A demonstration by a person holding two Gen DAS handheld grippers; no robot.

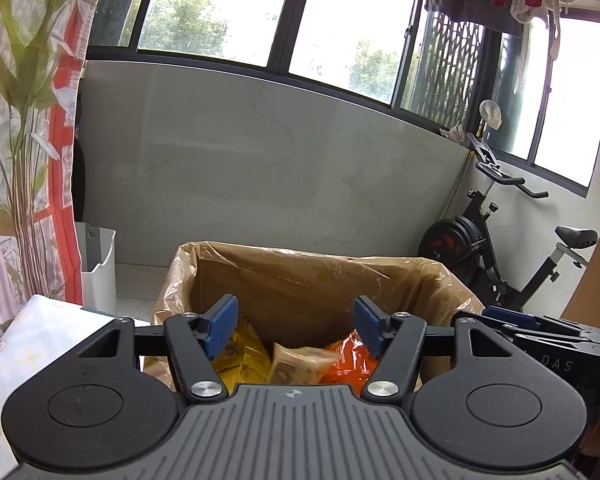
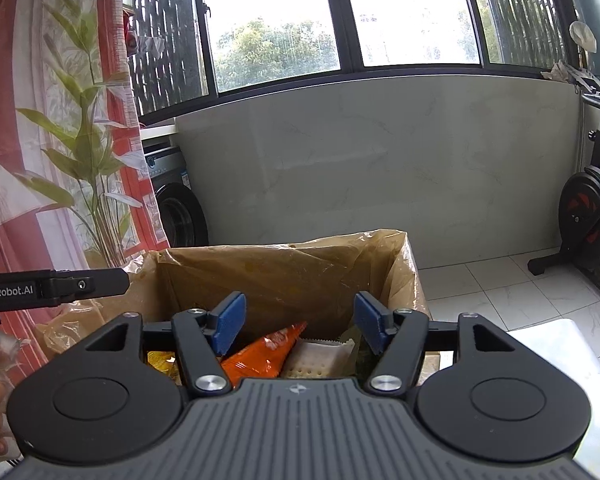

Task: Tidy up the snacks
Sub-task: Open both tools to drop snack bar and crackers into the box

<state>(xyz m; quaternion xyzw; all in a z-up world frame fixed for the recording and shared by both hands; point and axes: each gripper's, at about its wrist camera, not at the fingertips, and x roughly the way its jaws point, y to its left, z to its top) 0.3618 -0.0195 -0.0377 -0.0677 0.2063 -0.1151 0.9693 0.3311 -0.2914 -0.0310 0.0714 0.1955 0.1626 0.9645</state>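
Both the left gripper (image 1: 296, 330) and right gripper (image 2: 298, 326) hang empty with jaws spread above the lined box (image 1: 300, 276), where yellow (image 1: 244, 354), tan (image 1: 300, 364) and orange packets (image 2: 260, 354) already lie, so sorting seems mostly done, though anything left outside is unseen.

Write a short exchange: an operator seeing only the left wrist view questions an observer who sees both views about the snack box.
Operator: What lies beside the orange packet?
Observer: A pale cracker pack, just right of it.
Operator: Is the right gripper open?
Observer: Yes, open and empty, above the lined box.
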